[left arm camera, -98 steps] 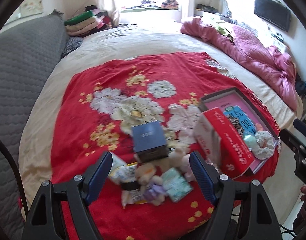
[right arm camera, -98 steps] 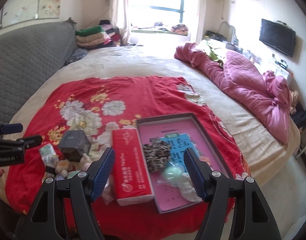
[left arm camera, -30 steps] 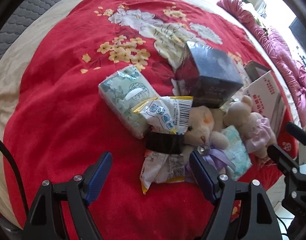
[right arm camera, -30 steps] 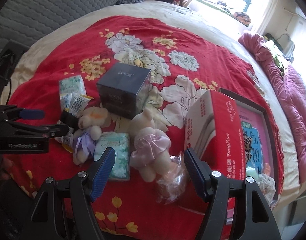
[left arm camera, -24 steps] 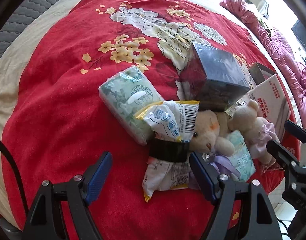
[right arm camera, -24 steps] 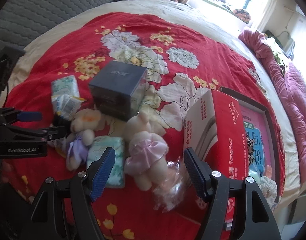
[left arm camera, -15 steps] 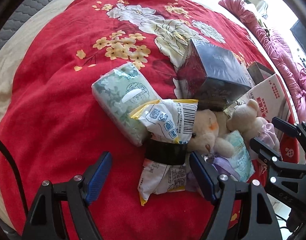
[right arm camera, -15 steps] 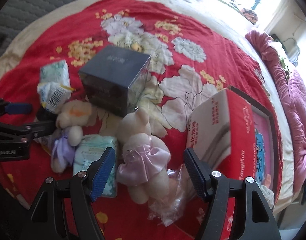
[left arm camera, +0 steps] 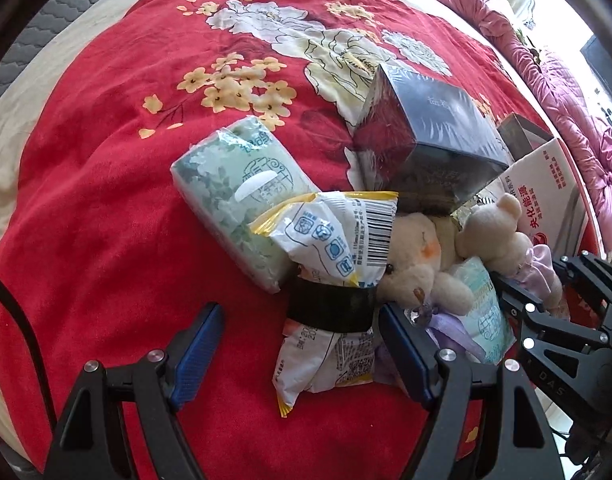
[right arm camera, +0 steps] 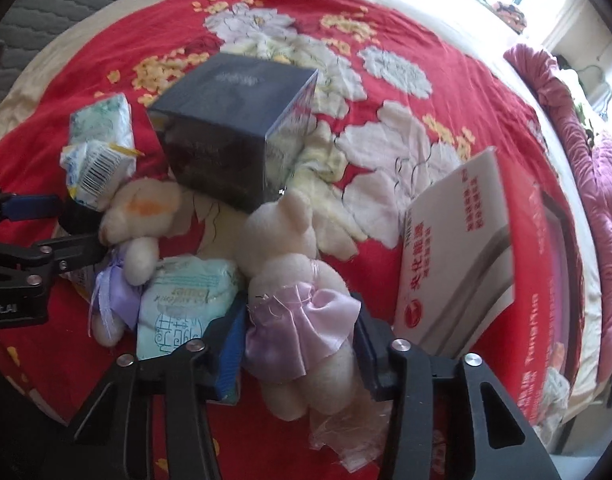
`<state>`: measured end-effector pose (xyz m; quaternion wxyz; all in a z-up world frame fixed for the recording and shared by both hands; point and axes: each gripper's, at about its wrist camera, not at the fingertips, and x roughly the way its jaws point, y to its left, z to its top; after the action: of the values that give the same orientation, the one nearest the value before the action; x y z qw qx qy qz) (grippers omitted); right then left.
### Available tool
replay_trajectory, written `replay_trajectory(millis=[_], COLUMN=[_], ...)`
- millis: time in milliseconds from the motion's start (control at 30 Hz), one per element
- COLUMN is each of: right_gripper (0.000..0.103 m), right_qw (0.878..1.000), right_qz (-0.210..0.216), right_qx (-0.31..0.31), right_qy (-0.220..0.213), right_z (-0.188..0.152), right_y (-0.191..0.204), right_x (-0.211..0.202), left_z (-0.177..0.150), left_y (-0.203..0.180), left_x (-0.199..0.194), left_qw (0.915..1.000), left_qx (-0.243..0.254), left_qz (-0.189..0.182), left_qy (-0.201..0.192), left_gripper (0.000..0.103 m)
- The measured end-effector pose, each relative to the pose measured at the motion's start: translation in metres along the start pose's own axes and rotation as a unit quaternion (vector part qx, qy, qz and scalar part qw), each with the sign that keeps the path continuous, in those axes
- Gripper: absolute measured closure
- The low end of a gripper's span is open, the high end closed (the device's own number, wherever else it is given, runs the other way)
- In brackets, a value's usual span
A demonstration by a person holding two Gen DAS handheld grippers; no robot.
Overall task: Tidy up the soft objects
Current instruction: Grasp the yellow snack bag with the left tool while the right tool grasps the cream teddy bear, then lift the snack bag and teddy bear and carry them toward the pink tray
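Note:
A cream bear in a pink skirt (right arm camera: pixel 294 264) lies on the red floral blanket (right arm camera: pixel 386 40). My right gripper (right arm camera: pixel 298 312) is closing its jaws on it, and both blue pads touch the skirt's sides. Left of it lie a second bear with a purple ribbon (right arm camera: pixel 142 208) and a pale green tissue pack (right arm camera: pixel 186 304). My left gripper (left arm camera: pixel 298 312) stands open, pointing steeply down over a white snack packet (left arm camera: pixel 334 240) wrapped in a black band. A larger green tissue pack (left arm camera: pixel 234 192) lies just beyond the packet.
A dark shiny box (right arm camera: pixel 234 128) stands behind the bears. A red and white tissue box (right arm camera: pixel 458 256) leans at the right, with a pink tray (right arm camera: pixel 558 240) past it. A clear plastic bag (right arm camera: pixel 346 432) lies under the right gripper. A grey headboard (left arm camera: pixel 46 8) borders the bed.
The right gripper has come down over the pink-skirted bear and its jaws have narrowed onto the skirt. The left gripper has stayed open over the snack packet.

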<state>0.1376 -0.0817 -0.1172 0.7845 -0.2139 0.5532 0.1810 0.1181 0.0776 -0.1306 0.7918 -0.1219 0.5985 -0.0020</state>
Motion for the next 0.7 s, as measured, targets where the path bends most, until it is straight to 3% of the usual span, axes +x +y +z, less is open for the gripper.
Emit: replay_trajectory(millis=[67, 200, 300, 700], right_gripper=[0.062, 0.064, 0.064, 0.064], right_qw=[1.0, 0.999, 0.997, 0.989], right_qz=[0.007, 0.027, 0.047, 0.077], right_qx=[0.01, 0.035, 0.056, 0.098], right_qy=[-0.004, -0.021, -0.033, -0.078], right_z=[-0.001, -0.005, -0.006, -0.008], right_y=[-0.001, -0.006, -0.01, -0.017], right_x=[-0.002, -0.012, -0.022, -0.059], left_z=[-0.001, -0.004, -0.005, -0.015], left_y=[0.001, -0.002, -0.006, -0.01], left_x=[-0.001, -0.004, -0.005, -0.025], left_qw=[1.0, 0.9999, 0.9998, 0.9994], left_qx=[-0.001, 0.003, 0.008, 0.011], left_qz=[-0.001, 0.003, -0.017, -0.024], left_qy=[-0.004, -0.014, -0.01, -0.021], left_gripper=[0.026, 0.04, 0.06, 0.062])
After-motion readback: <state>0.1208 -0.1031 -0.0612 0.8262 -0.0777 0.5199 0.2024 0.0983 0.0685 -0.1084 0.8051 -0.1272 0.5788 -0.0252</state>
